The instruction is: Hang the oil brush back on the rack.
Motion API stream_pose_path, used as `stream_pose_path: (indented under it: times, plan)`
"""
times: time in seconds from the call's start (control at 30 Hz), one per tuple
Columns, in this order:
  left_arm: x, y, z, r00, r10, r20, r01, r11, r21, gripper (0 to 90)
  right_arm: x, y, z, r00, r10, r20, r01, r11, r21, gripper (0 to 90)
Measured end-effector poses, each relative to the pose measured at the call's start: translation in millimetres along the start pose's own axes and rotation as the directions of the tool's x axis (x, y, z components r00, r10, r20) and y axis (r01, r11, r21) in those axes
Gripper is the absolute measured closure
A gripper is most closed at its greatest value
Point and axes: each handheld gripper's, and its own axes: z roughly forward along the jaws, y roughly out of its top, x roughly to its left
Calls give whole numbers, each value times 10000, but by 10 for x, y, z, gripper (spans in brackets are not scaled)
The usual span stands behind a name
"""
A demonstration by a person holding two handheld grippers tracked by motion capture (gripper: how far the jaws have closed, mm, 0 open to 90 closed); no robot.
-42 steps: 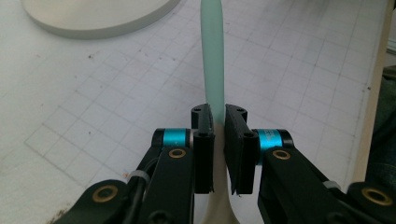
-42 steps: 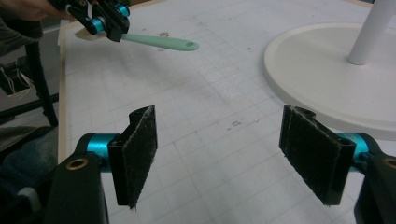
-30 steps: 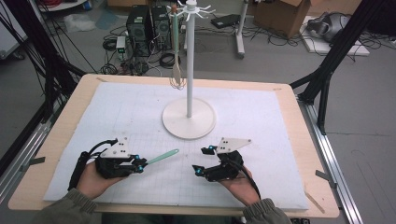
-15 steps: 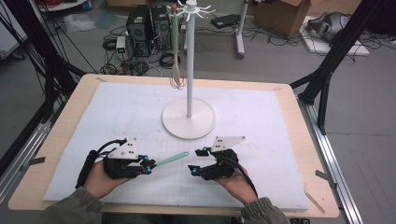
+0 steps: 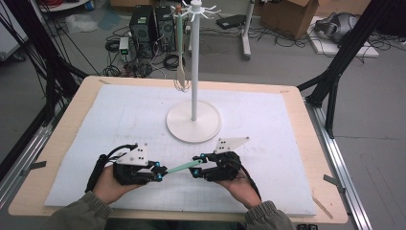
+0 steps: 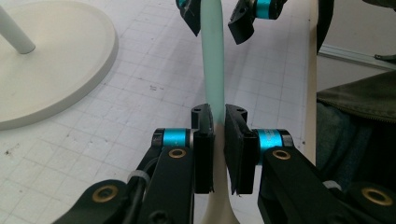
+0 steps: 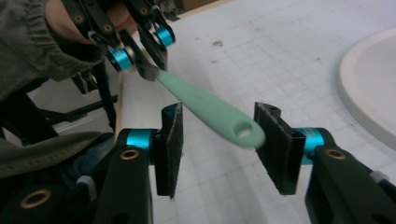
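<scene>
From the high view I see my left gripper (image 5: 159, 173) and my right gripper (image 5: 197, 165) facing each other low over the white mat (image 5: 287, 143), near the table's front edge, with a mint-green handle (image 5: 181, 167) bridging the gap between them. Behind them stands the white rack (image 5: 194, 72) on its round base (image 5: 193, 122), and another utensil (image 5: 180, 52) hangs from a hook at its top. At this distance I cannot judge how either pair of jaws stands.

The left gripper view settles that for my left side: the two black pads (image 6: 204, 156) are pressed against the handle (image 6: 212, 60), pinching it near where it pales to cream. The handle runs straight away from me to the right gripper (image 6: 215, 18), whose jaw tips flank it without clearly touching. The rack base (image 6: 56, 65) lies to the left.

The right gripper view shows what the others do not: the handle (image 7: 205, 109) ends in a rounded tip with a hanging hole, and that tip sits between my right jaws, which are spread wide, the tip just beside one pad (image 7: 278, 147). Farther off, the left gripper (image 7: 142, 58) clamps the other end.
</scene>
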Motion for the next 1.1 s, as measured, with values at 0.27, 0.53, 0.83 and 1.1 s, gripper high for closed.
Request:
stream_pose_path:
  times: [0.27,0.53,0.83,1.1]
  plan:
    - [2,-18,10,10000,49,-76,-49,10000,86,817,-20,9,-16,9988,160,-466,-170,9996,-211,665]
    - [-13,-23,60,9998,208,73,-209,9996,185,831,-20,47,-59,9820,479,-1829,-657,9936,-922,835]
    - [-15,28,35,9991,88,426,-83,9999,-105,719,135,324,-163,9883,-397,-1471,215,9922,-1230,839]
    - [-10,51,24,9985,71,535,-55,9995,-311,832,193,421,-178,9866,-700,-1474,472,9871,-1528,832]
